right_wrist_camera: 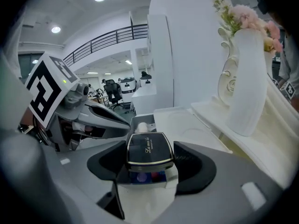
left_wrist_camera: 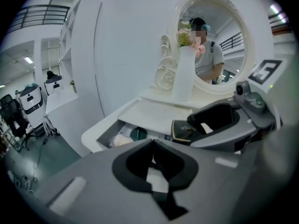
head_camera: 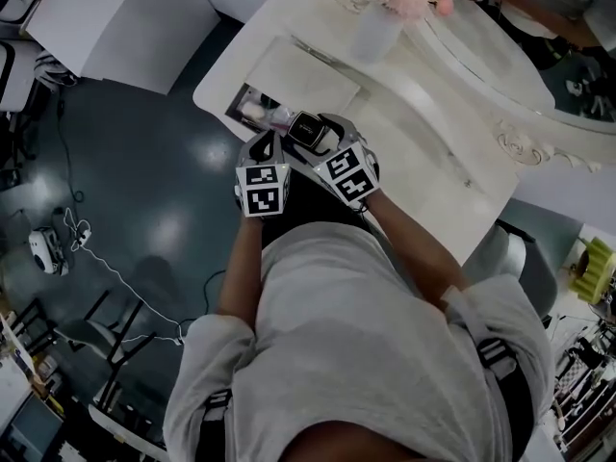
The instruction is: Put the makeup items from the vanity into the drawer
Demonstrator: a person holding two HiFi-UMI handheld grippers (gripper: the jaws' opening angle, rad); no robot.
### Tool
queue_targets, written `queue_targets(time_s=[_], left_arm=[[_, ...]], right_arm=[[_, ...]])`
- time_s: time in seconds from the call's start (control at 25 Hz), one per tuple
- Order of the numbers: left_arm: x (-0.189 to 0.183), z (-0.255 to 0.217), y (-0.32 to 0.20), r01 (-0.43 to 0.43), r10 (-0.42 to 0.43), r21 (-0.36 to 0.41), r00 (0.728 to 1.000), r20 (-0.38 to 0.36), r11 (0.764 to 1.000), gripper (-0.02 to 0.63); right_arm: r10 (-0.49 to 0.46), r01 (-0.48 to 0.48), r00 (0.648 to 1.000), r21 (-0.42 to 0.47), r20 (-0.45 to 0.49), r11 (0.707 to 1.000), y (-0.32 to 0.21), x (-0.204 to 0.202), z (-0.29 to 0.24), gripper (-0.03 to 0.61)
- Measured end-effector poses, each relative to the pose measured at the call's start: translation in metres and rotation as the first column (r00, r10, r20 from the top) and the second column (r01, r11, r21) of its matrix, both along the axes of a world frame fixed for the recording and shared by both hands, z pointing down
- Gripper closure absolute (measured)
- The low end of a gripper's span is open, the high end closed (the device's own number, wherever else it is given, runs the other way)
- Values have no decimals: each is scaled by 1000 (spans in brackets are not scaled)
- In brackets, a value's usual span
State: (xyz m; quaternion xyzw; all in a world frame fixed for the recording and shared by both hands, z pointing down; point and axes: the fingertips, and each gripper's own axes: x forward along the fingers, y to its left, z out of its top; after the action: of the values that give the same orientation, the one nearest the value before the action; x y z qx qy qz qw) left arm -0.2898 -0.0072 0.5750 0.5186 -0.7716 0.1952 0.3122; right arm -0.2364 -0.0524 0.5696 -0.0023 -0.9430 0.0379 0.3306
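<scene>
Makeup case (right_wrist_camera: 149, 150) is clamped in R gripper (right_wrist_camera: 150, 171), w/ the open drawer (head_camera: 239, 102) straight ahead & a bit lower; L gripper (left_wrist_camera: 152, 146) pinched together, empty, just beside.

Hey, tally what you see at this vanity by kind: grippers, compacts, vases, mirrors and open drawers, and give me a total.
Grippers: 2, the left gripper shut and empty, the right gripper shut on the black compact
Compacts: 1
Vases: 1, the white vase of flowers
Mirrors: 1, the oval mirror
Open drawers: 1, the drawer under the tabletop
Total: 6
</scene>
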Motion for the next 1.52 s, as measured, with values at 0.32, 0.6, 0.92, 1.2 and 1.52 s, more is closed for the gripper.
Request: queue_targets(time_s=[0.32,0.6,0.92,1.2,1.52], left_arm=[[-41,4,14,30,-30,-15,1000,-9,999,611],[-54,8,16,3,-3,-11,1000,-23,1000,611],[-69,15,13,-55,55,-11,998,-43,998,611],[-75,18,7,-103,104,14,990,-98,995,611],[-66,21,2,-148,153,44,978,-139,988,611]], right_arm=[[-58,59,997,12,-42,998,22,-39,17,252],[-56,63,993,59,-105,996,29,-56,32,252],[1,14,988,96,-156,995,30,-68,41,252],[56,-41,980,81,-193,996,29,-69,50,250],[86,-66,983,120,-163,991,28,-67,47,238]])
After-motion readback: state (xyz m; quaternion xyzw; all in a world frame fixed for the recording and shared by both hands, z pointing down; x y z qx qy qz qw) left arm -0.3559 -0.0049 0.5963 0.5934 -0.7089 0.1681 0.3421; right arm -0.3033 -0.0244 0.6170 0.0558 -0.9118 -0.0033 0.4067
